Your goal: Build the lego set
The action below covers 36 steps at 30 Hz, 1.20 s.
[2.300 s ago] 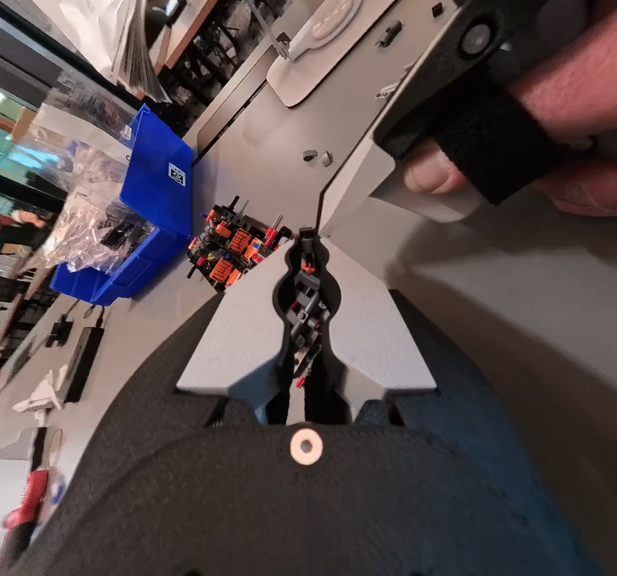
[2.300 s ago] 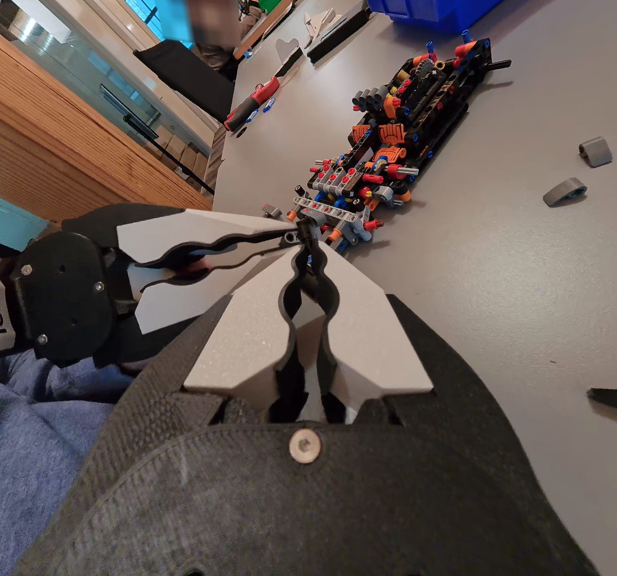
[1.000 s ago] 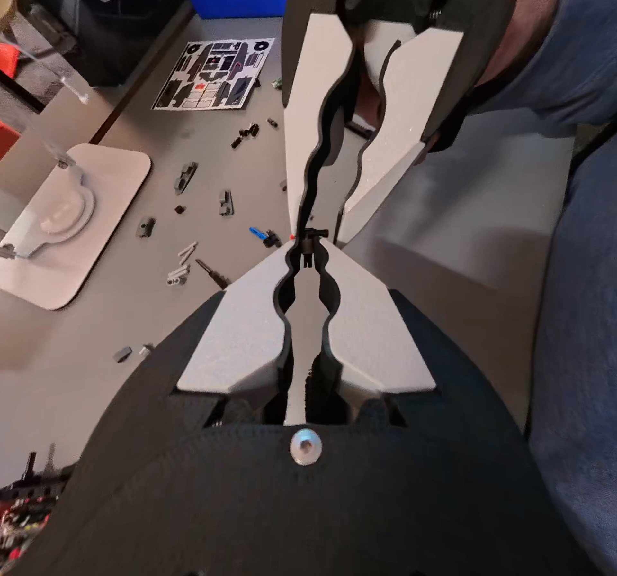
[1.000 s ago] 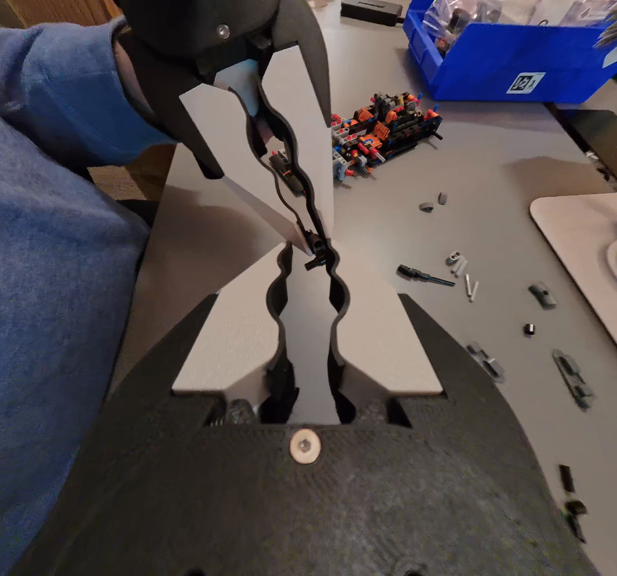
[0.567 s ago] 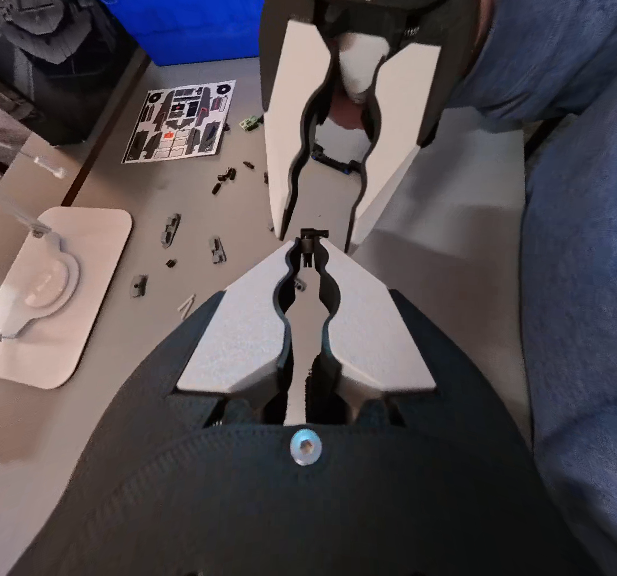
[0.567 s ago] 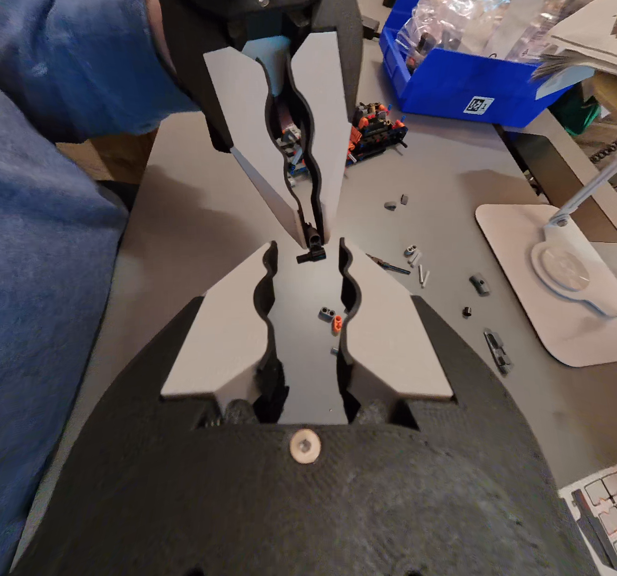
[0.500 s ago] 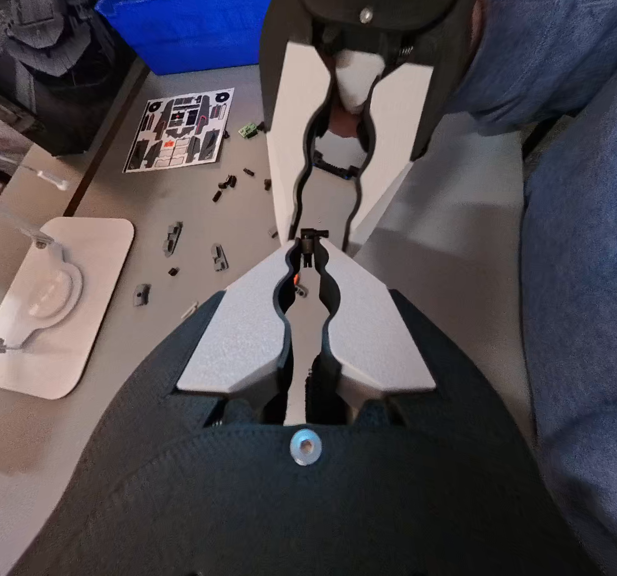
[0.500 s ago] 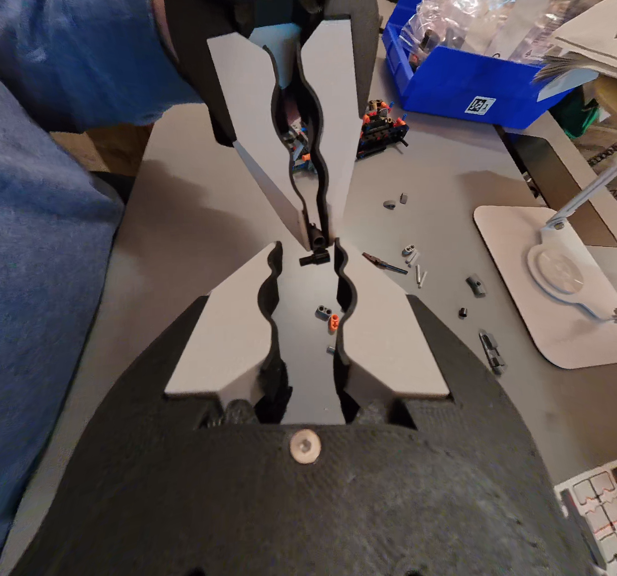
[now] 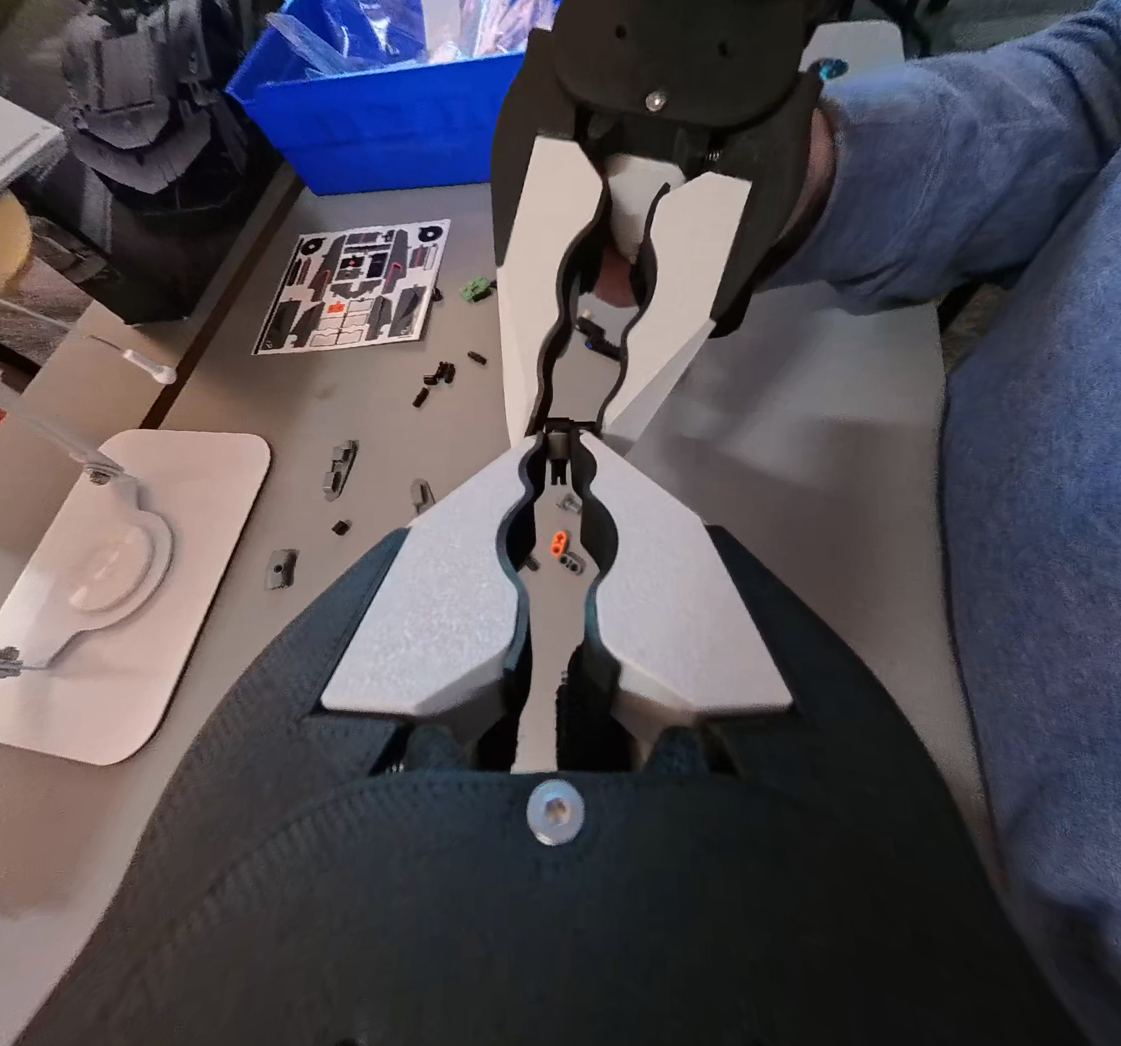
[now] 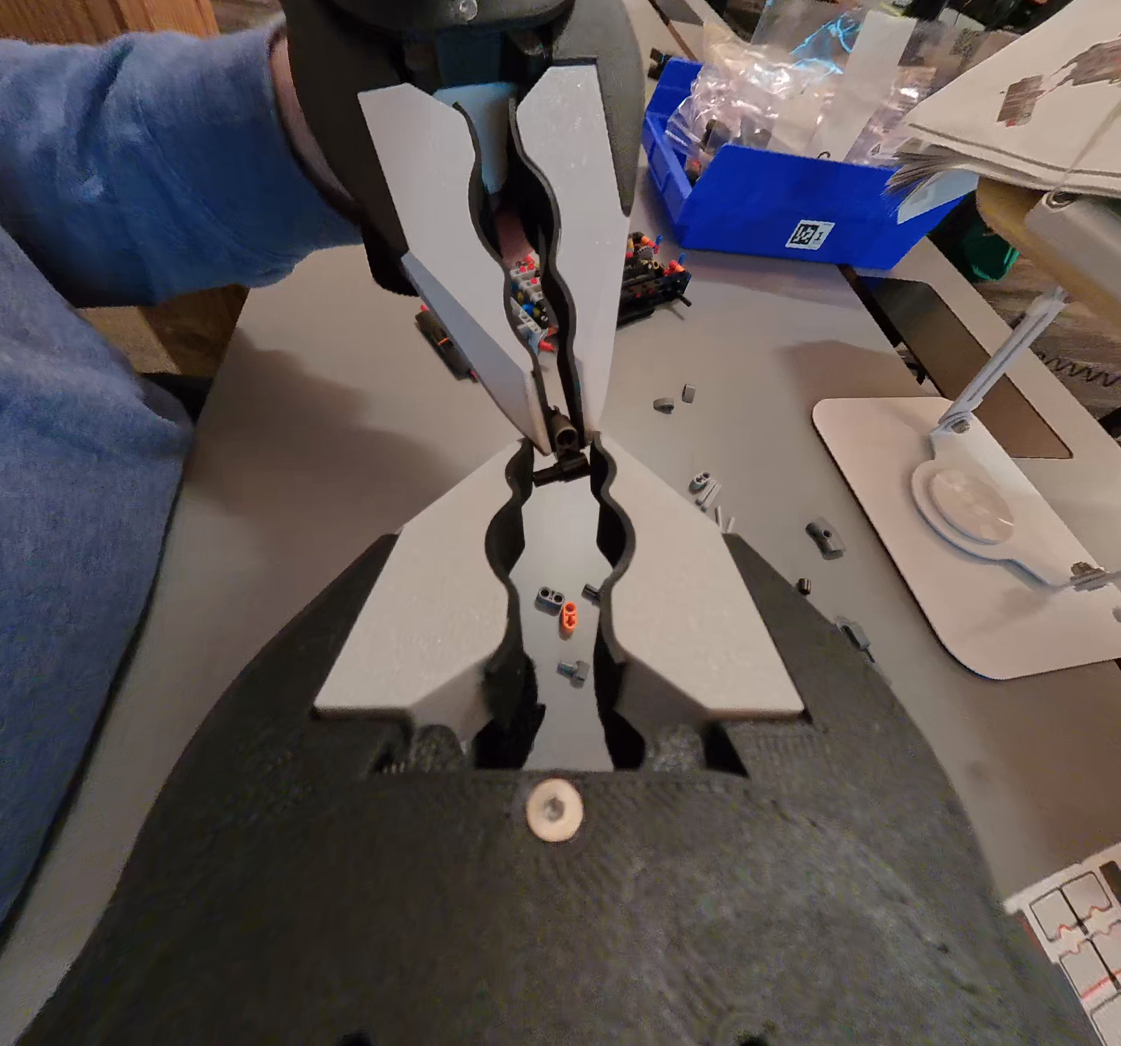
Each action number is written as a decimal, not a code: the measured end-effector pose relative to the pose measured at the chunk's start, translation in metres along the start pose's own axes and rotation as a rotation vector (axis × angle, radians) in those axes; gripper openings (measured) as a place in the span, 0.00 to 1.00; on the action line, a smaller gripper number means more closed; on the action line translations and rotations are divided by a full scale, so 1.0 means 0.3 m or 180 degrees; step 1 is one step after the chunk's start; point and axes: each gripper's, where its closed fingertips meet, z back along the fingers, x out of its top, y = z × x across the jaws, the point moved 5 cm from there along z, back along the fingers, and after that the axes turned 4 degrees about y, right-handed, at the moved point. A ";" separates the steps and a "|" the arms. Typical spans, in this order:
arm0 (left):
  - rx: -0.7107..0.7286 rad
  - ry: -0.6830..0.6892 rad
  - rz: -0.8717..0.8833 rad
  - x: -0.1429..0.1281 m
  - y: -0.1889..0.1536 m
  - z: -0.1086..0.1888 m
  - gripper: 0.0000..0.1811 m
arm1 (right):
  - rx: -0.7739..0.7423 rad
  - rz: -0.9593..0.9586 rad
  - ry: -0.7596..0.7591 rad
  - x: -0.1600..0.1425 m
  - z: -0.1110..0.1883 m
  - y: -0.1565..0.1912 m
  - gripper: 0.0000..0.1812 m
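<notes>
— So where's the black lego connector?
— Clamped in the left gripper tips, above the bench.
— And the right gripper?
— Spread a little, its fingertips flanking the crosspiece; whether they touch, I can't tell.

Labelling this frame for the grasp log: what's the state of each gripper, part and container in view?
left gripper: shut on the black piece, held above the table.
right gripper: fingers bracket the piece's cross pin; firm grip unclear.
chassis: partly built, resting on the table.
blue bin: open, holding plastic bags.
orange piece: loose on the table.
sticker sheet: lying flat.
</notes>
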 end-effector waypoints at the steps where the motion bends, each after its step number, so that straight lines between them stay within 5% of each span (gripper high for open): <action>1: 0.0021 -0.0044 0.0029 -0.003 0.004 0.001 0.03 | -0.0005 -0.0013 -0.0003 0.001 -0.003 -0.004 0.08; 11: 0.0091 -0.0309 0.0114 -0.009 0.024 0.019 0.03 | 0.0069 -0.0307 -0.0234 0.014 -0.011 -0.020 0.08; 22: -0.0417 -0.0674 0.0498 0.024 0.045 0.033 0.03 | 0.0567 -0.0923 -0.0935 0.022 0.019 -0.037 0.08; 29: -0.0384 -0.0701 0.0372 0.028 0.077 0.021 0.03 | 0.0466 -0.0933 -0.1063 0.022 0.053 -0.069 0.11; 36: -0.0878 -0.1059 0.0606 0.062 0.096 0.061 0.03 | 0.0266 -0.0494 -0.0935 0.061 0.089 -0.072 0.14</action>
